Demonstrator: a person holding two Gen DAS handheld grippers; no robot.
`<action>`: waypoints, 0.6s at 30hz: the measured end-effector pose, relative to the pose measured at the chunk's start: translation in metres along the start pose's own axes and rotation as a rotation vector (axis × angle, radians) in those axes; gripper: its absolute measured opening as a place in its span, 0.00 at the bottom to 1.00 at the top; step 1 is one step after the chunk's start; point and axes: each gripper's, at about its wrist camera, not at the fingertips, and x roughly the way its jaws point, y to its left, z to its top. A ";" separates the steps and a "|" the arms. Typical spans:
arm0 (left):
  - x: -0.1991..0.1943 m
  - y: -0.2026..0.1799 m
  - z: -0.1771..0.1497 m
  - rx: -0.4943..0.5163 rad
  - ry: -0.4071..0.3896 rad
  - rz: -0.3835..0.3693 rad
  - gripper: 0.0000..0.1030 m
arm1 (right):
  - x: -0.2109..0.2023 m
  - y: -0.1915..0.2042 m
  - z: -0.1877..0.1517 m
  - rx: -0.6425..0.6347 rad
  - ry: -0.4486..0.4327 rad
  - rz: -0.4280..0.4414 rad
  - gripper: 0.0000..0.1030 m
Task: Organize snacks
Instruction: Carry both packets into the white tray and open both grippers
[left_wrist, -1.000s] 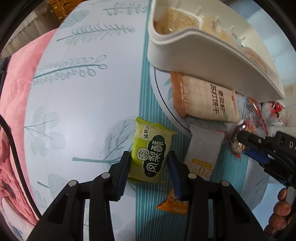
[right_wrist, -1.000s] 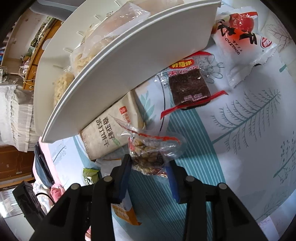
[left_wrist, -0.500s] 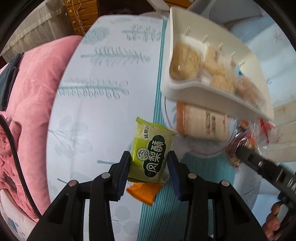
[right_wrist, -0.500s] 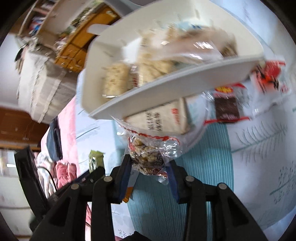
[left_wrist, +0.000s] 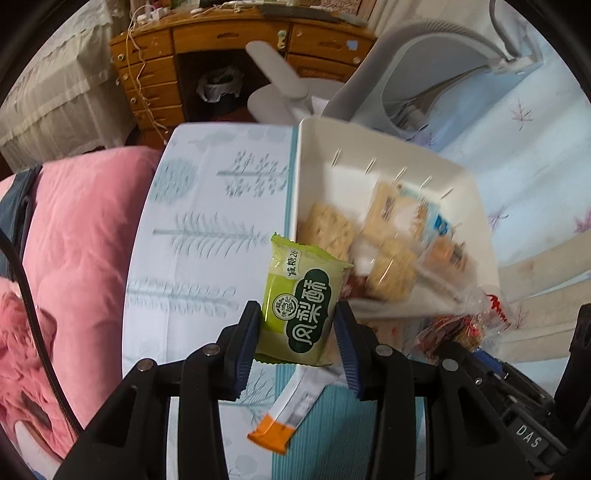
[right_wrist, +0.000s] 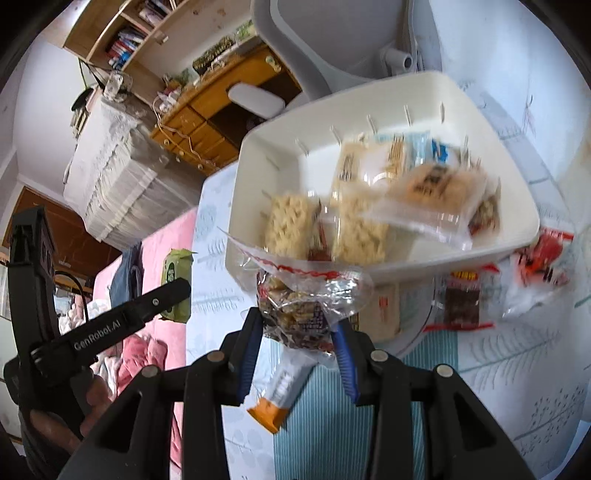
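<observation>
my left claw (left_wrist: 297, 325) is pinching the green pastry packet (left_wrist: 301, 304), held above the surface (left_wrist: 207, 236) just near and left of the white bin (left_wrist: 476, 206). my right claw (right_wrist: 297, 332) grips a clear bag of mixed nuts (right_wrist: 299, 306) at the bin's (right_wrist: 406, 88) near rim. an orange-tipped sachet (right_wrist: 280, 395) lies on the surface below both claws. wrapped snacks (right_wrist: 288, 225) fill the bin.

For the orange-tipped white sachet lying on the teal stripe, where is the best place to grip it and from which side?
Grip the orange-tipped sachet across its narrow width near the middle, coming from above. It is a long, slim, flat strip on the tablecloth, so only its narrow span fits between the fingers. Both grippers are occupied: the left gripper holds the green pastry packet, the right gripper the clear nut-bar packet.
</observation>
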 end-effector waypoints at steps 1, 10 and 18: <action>-0.001 -0.004 0.005 0.005 -0.006 -0.009 0.38 | -0.001 0.002 0.004 0.003 -0.010 0.002 0.37; -0.004 -0.037 0.038 0.050 -0.068 -0.042 0.38 | -0.008 0.000 0.034 0.011 -0.093 -0.007 0.37; 0.000 -0.044 0.039 0.034 -0.075 -0.037 0.59 | -0.007 -0.013 0.042 0.054 -0.120 0.013 0.47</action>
